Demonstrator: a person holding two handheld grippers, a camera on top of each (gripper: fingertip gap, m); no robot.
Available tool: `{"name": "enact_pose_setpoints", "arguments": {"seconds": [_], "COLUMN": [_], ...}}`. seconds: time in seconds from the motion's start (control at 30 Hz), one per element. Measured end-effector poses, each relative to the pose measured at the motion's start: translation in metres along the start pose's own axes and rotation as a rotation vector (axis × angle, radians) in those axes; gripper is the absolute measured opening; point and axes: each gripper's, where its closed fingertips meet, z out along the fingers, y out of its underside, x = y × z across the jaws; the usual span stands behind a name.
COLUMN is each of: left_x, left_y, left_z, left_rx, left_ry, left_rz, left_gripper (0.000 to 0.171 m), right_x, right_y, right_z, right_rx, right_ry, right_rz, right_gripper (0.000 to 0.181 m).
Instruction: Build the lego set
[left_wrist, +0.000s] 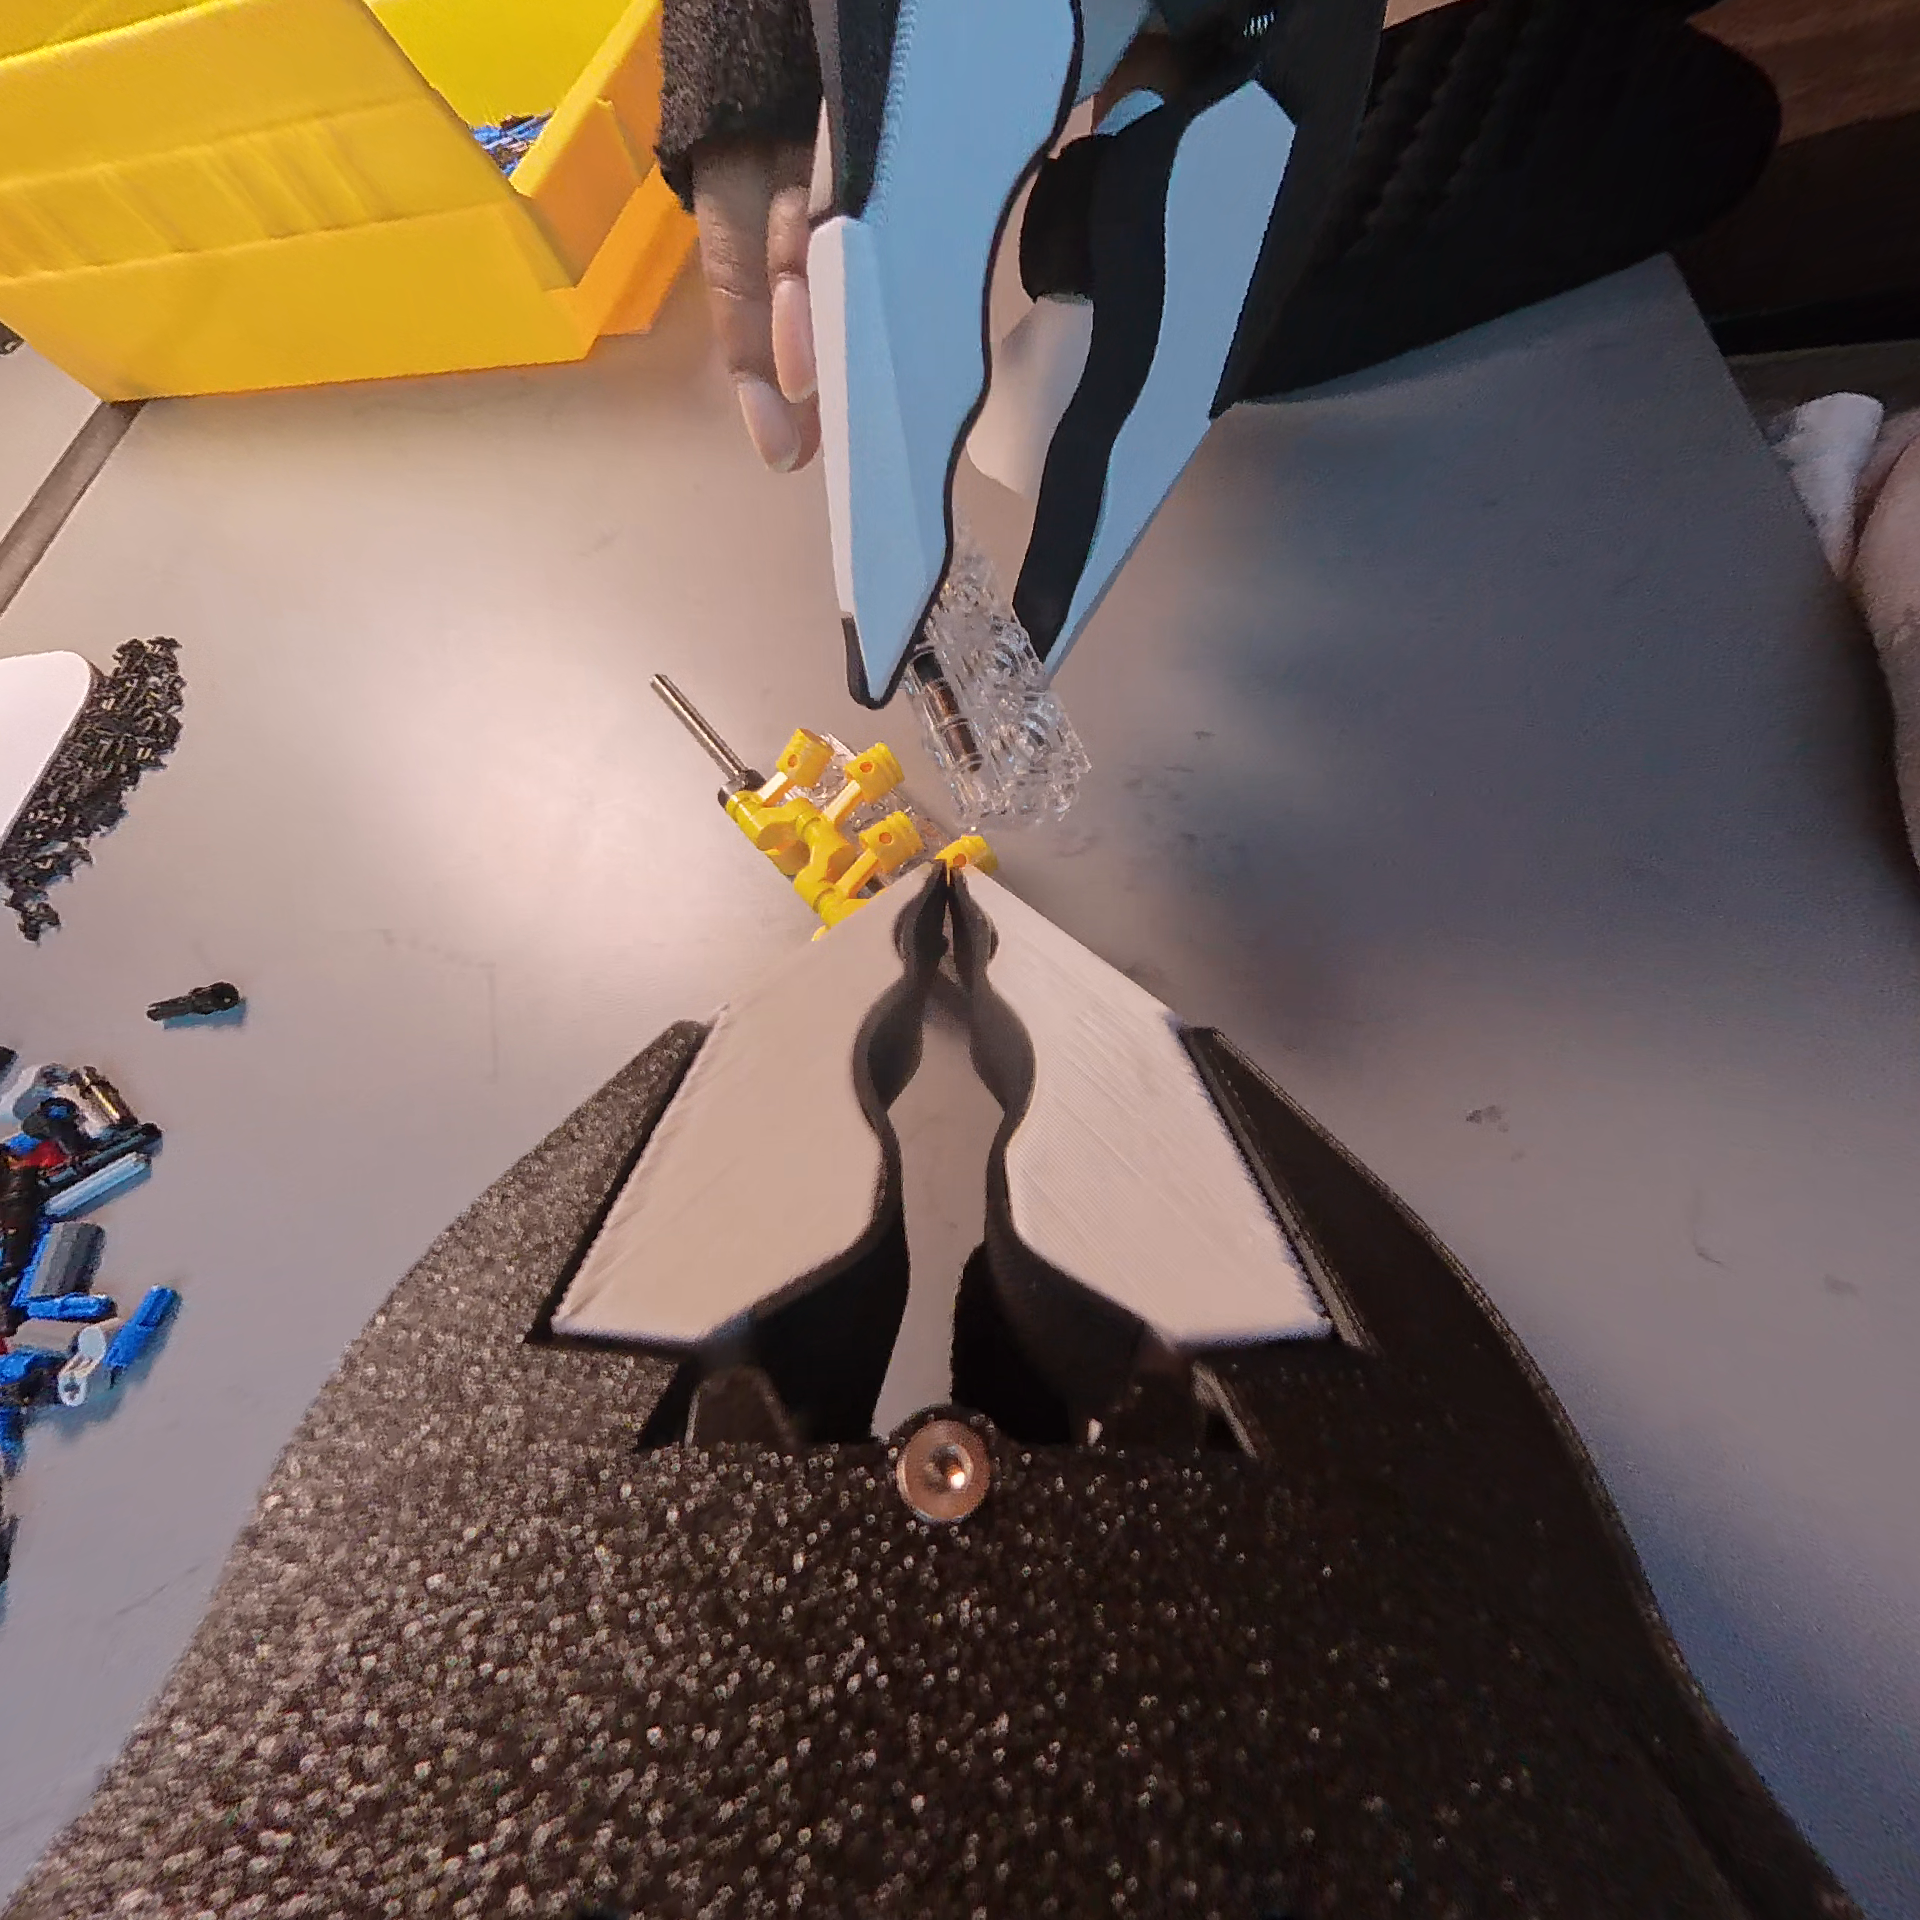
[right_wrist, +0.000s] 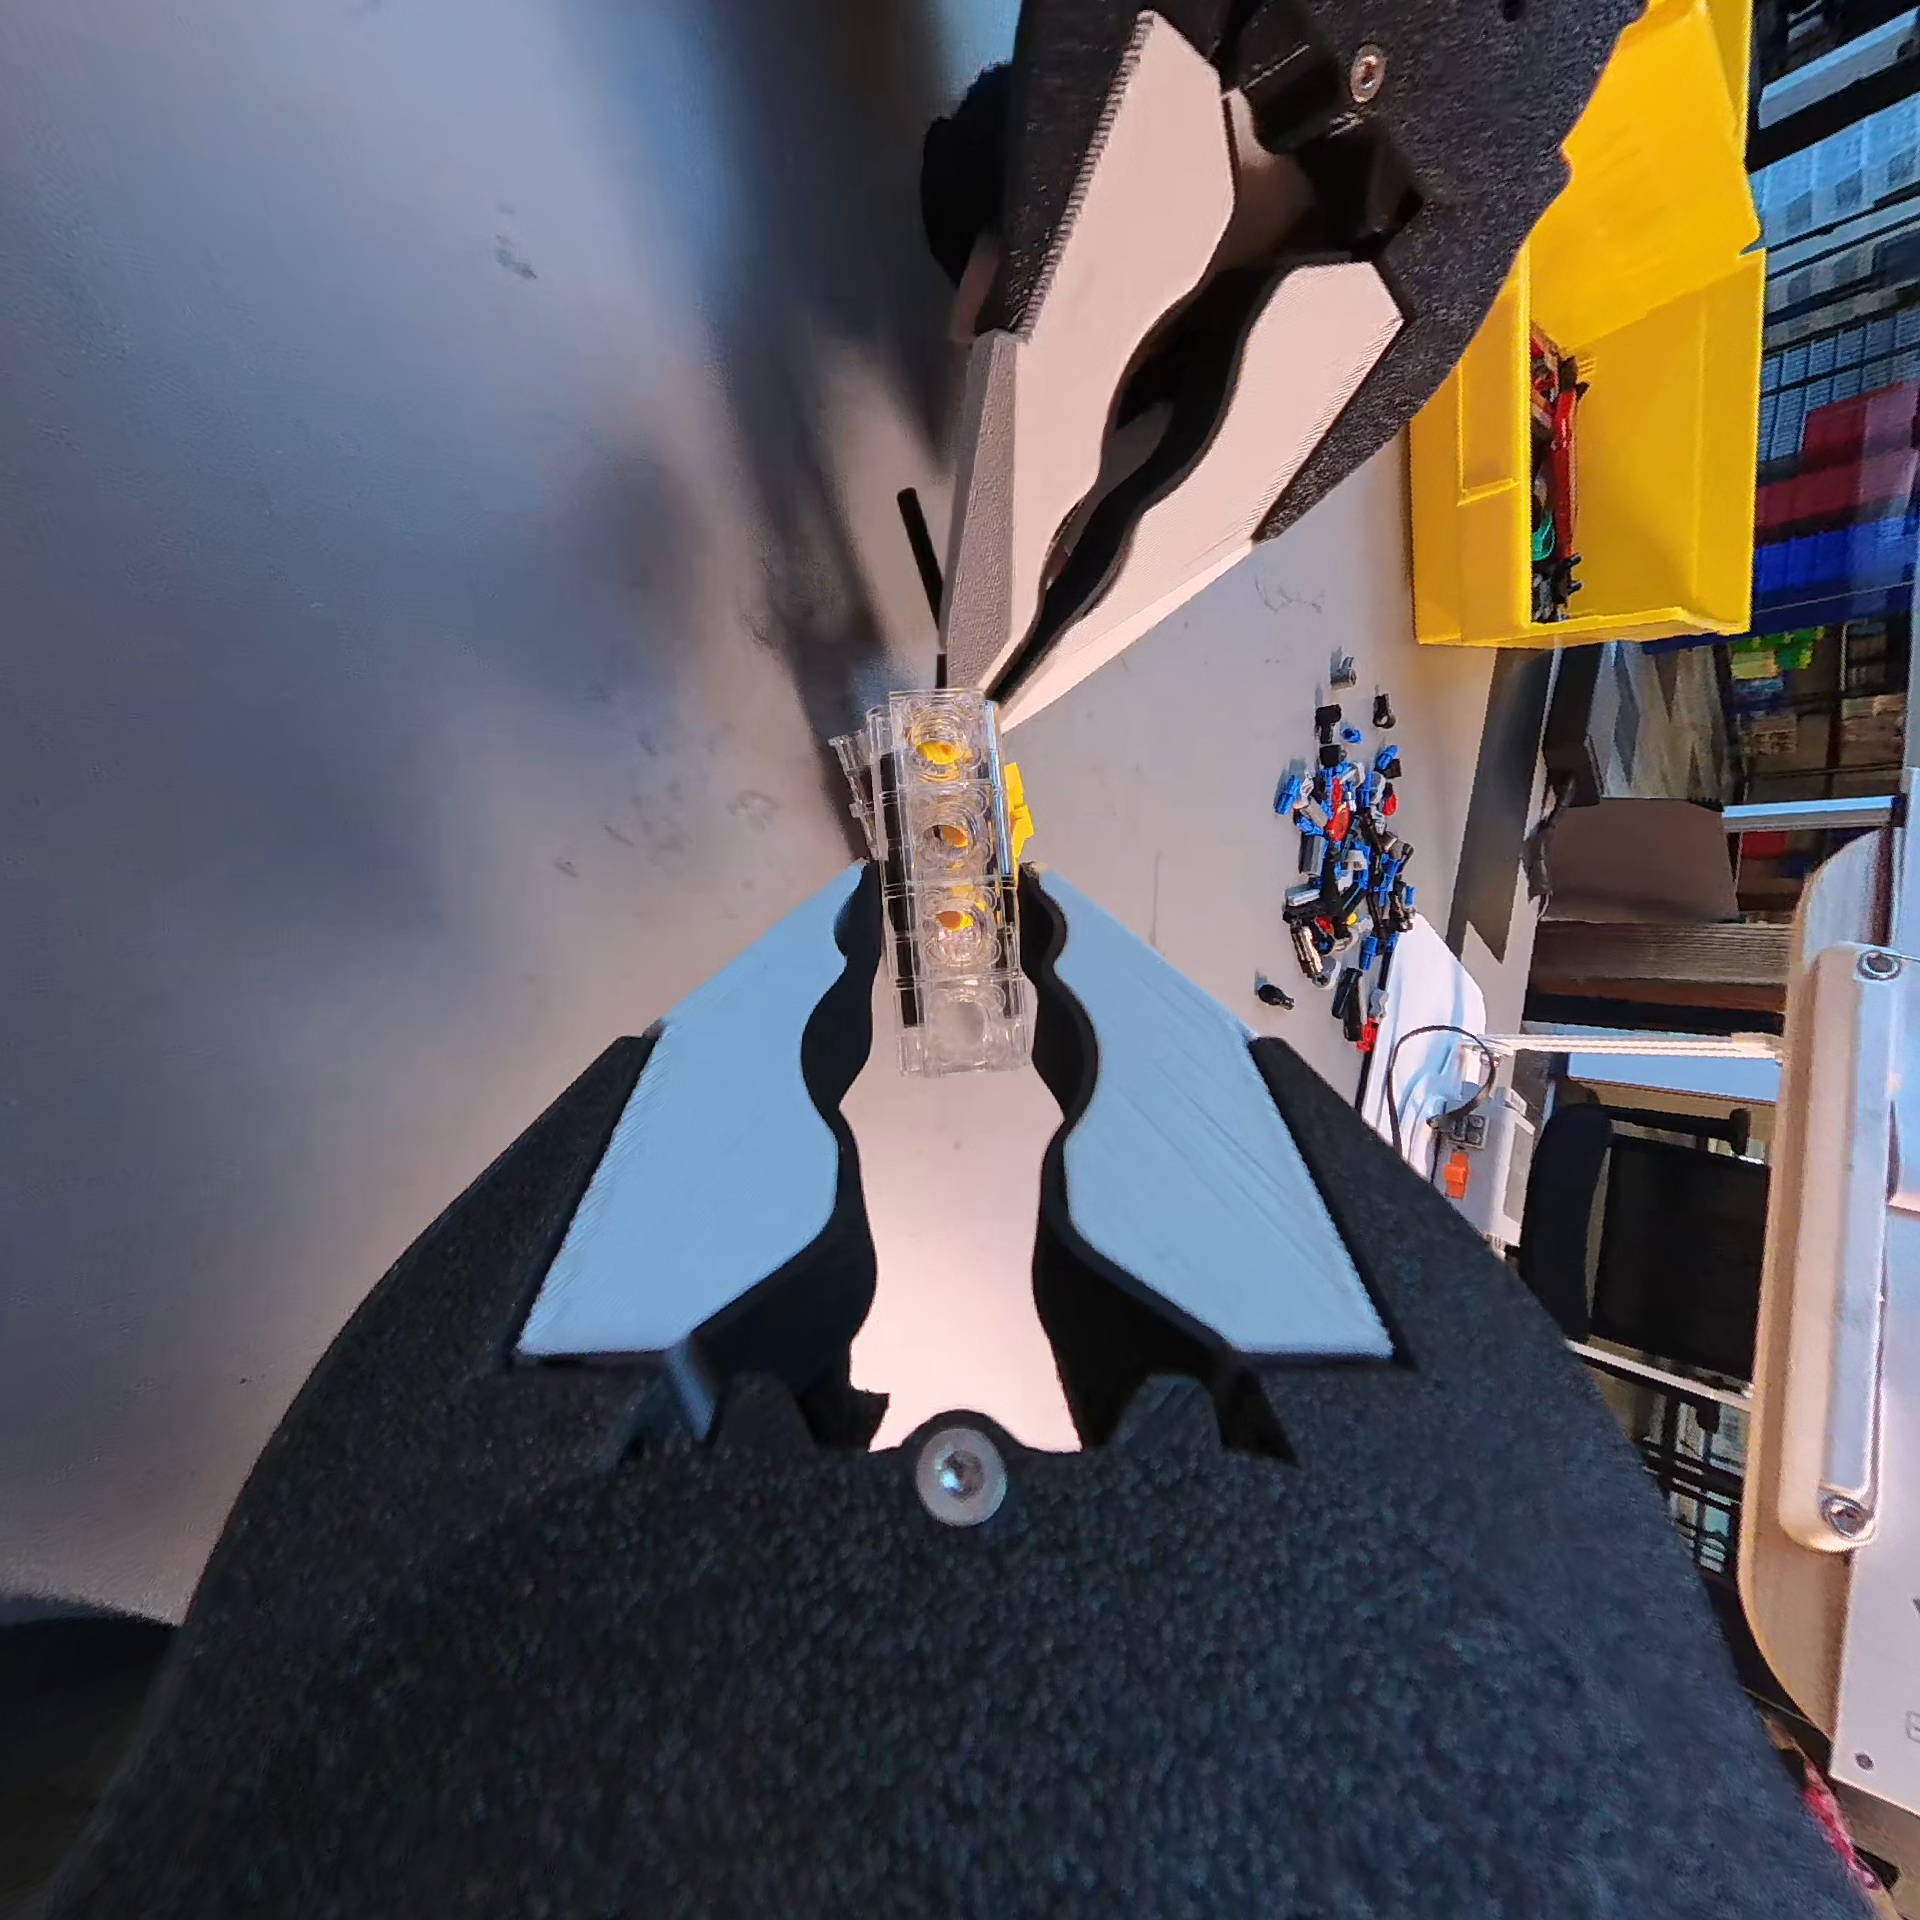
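A yellow piston-and-crank assembly (left_wrist: 831, 821) with a grey axle (left_wrist: 694, 725) rests on the grey table (left_wrist: 1455, 831). My left gripper (left_wrist: 951, 885) is shut, its tips pinching a yellow piston (left_wrist: 966, 857) at the near end of that assembly. My right gripper (left_wrist: 961, 681) comes down from above and is shut on a clear cylinder block (left_wrist: 1003, 717), held tilted just beside and above the pistons. In the right wrist view the clear block (right_wrist: 951, 914) sits between my right gripper's (right_wrist: 951, 878) fingers, with yellow showing through its holes. The left gripper (right_wrist: 982, 696) meets the block's far end.
Yellow bins (left_wrist: 312, 208) stand at the far left and also show in the right wrist view (right_wrist: 1590, 468). A pile of black pins (left_wrist: 94, 769), a lone black pin (left_wrist: 197, 1003) and mixed blue, black and red parts (left_wrist: 62, 1247) lie left. A person's hand (left_wrist: 758, 312) holds the right gripper. Less than 4 cm separates the two grippers' tips.
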Motion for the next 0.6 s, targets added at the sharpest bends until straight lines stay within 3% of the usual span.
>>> {"name": "enact_pose_setpoints", "arguments": {"seconds": [0.23,0.3,0.43,0.6], "left_x": [-0.011,-0.018,-0.023,-0.016], "left_y": [-0.001,0.003,0.014,0.006], "left_z": [-0.007,-0.012,-0.017,-0.014], "left_rx": [0.014,0.003,-0.041,-0.034], "left_ry": [-0.024,-0.035,0.021,0.121], "left_rz": [-0.038,-0.052,-0.102,-0.109], "left_gripper": [0.000,0.008,0.016,0.025], "right_x": [0.005,0.008,0.013,0.011], "right_y": [0.004,0.006,0.011,0.011], "right_z": [-0.002,-0.005,-0.013,-0.016], "right_rx": [-0.006,-0.013,-0.024,-0.032], "right_ry": [0.006,0.014,0.029,0.033], "right_rz": [-0.008,0.000,0.023,0.033], "right_gripper": [0.025,0.025,0.025,0.025]}}
